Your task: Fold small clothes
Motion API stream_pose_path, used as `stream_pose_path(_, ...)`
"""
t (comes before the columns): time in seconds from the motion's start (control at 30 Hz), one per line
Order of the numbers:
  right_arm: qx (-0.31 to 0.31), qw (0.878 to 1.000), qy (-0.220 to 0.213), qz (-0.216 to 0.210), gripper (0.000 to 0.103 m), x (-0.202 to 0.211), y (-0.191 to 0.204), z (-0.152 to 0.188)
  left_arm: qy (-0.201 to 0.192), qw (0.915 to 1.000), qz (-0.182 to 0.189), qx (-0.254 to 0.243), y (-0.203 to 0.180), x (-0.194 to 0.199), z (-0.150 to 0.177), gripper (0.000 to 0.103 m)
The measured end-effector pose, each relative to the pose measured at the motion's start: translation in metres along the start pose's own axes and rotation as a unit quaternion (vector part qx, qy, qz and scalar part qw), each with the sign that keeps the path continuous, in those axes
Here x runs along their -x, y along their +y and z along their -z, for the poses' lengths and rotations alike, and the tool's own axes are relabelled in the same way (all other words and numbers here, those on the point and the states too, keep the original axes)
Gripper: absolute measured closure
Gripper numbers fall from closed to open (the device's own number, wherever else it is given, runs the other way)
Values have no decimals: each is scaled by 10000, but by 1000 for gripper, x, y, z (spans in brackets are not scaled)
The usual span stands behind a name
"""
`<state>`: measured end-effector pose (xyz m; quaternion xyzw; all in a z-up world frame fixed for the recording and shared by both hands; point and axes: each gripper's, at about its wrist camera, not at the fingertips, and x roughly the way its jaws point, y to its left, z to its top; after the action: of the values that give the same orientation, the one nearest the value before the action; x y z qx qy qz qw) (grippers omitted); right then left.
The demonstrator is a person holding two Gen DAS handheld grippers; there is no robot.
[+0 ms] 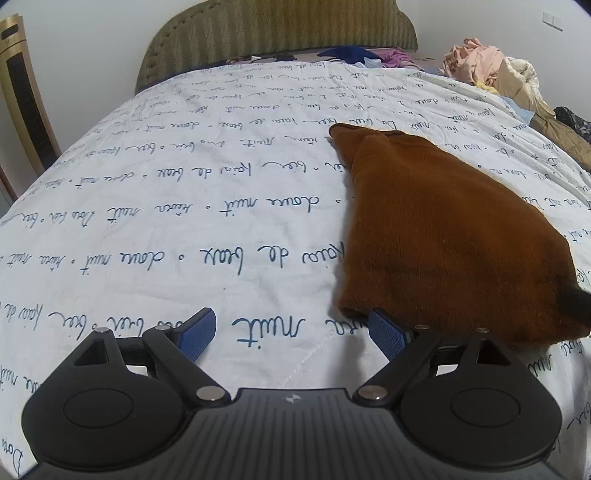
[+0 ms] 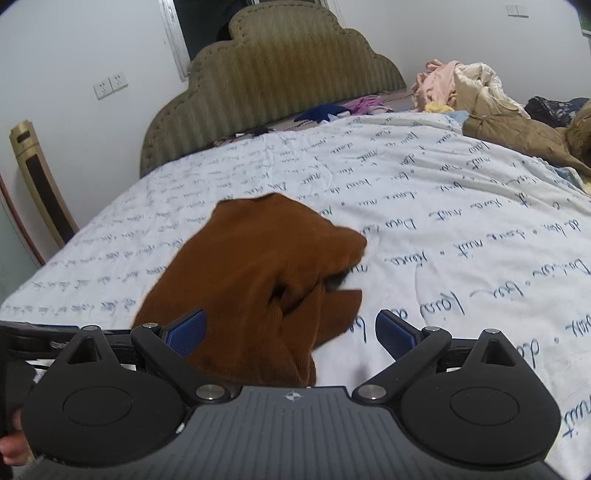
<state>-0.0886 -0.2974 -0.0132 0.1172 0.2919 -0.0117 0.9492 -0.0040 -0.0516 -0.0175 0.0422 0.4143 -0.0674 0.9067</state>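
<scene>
Left wrist view shows the brown garment (image 1: 443, 229) lying folded on the white quilt (image 1: 184, 206), filling the right half of the frame, its near corner touching the right pad of the left gripper (image 1: 295, 330). That gripper's blue pads are spread wide with only printed quilt between them; nothing is pinched. Blue handwriting runs in rows across the quilt. Behind, at the top of the frame, stands a green padded headboard (image 1: 277, 33), with dark blue and purple clothes (image 1: 365, 55) at its foot, and a heap of pink and cream clothes (image 1: 491, 66) in the upper right. A gold and black tower stands (image 1: 22, 96) at the far left edge.

Right wrist view shows the same garment (image 2: 251, 280) at centre left, rumpled and bunched at its right side, its near part lying between the pads of the right gripper (image 2: 291, 332). Those pads are also spread wide and do not press the cloth, though the left pad sits against it. Only this view shows a wall socket (image 2: 110, 85) at upper left, a tan coat (image 2: 517, 133) at right, and a bit of a hand (image 2: 13, 448) at lower left.
</scene>
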Motion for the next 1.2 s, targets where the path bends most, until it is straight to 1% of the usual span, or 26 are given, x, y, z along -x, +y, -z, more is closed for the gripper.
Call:
stream_pose_path(0.23,-31,10000,67,11,7,3,2,12,56,9999,20,159,7,2,6,13)
stream_pose_path(0.53,-51,9999,88,42,7,5,2,18,-4,9999,-7,123,9,7,13,13)
stream_pose_path(0.8,8,9999,135,34,7,2,6,18,8,9997,62,230,15,7,15,13)
stream_pose_path(0.97,21,9999,134,54,5,-1,9,17,-9,9997,13,228,16,6,16,13)
stream_pose_path(1.2,27,9999,152,74,4,-3,9,16,48,9992,33,385,22,5,16,12)
